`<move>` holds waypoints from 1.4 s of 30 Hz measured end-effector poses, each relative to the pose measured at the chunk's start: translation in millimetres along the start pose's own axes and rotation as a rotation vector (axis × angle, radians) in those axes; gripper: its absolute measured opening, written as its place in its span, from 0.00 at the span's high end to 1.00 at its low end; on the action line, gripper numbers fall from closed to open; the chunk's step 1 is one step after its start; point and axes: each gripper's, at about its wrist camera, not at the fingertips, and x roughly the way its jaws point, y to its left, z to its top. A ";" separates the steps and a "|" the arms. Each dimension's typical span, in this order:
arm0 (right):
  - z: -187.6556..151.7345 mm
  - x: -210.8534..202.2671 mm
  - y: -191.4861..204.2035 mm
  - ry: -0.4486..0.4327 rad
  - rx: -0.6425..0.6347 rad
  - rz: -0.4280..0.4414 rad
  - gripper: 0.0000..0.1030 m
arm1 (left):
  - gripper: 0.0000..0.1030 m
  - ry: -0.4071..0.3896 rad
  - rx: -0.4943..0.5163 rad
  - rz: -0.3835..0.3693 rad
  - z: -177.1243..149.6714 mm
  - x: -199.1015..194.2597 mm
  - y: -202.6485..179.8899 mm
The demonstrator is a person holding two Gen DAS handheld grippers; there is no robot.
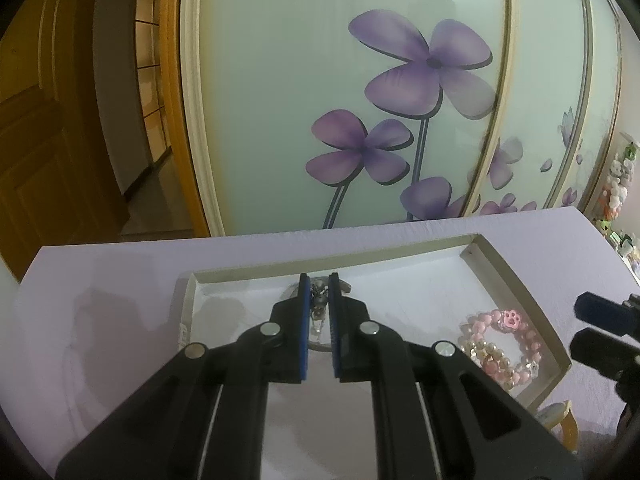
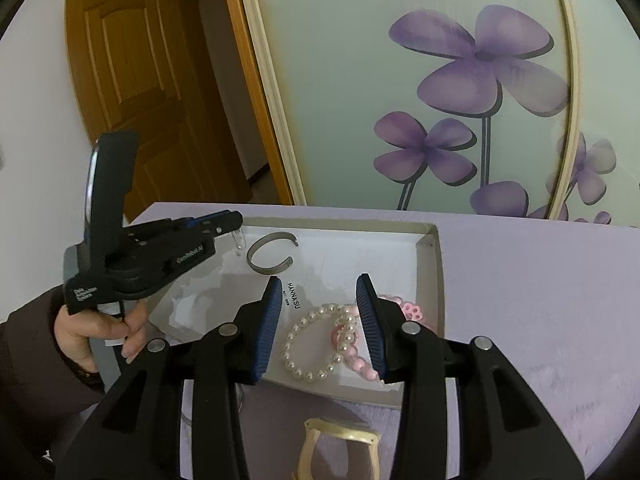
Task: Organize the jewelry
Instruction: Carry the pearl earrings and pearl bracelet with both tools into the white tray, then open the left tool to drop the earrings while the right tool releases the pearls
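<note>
A shallow white box tray [image 1: 516, 276] [image 2: 434, 264] lies on the lilac table. My left gripper [image 1: 319, 284] [image 2: 236, 222] is shut on a small dangling earring [image 1: 319, 300] [image 2: 239, 242] and holds it above the tray's far left part. A silver cuff bangle [image 2: 269, 256] lies in the tray under it. A white pearl bracelet [image 2: 316, 342] and pink bead bracelets [image 1: 500, 344] [image 2: 412, 312] lie in the tray's near right part. My right gripper [image 2: 322, 284] is open and empty, hovering over the pearl bracelet; it shows at the right edge of the left wrist view [image 1: 596, 328].
A yellow-strapped watch [image 2: 340, 444] [image 1: 560, 420] lies on the lilac table [image 2: 540, 300] just in front of the tray. A wardrobe door with purple flowers [image 1: 400, 80] stands behind the table. A wooden door [image 2: 132, 80] is at the left.
</note>
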 end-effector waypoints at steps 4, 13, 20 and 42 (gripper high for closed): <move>-1.9 -3.3 0.4 -0.003 -0.001 0.001 0.61 | 0.91 0.008 0.005 -0.010 -3.0 1.9 -4.7; -3.4 -1.3 -2.8 0.005 0.006 0.001 0.61 | 0.90 0.028 0.011 -0.016 -8.8 8.4 -11.3; -4.8 -5.7 -3.8 0.002 0.009 -0.002 0.61 | 0.65 0.013 0.013 0.003 -10.2 2.9 -13.4; -71.1 -45.9 28.2 0.066 0.057 0.013 0.52 | 0.47 -0.045 -0.018 0.087 -63.6 -100.9 18.4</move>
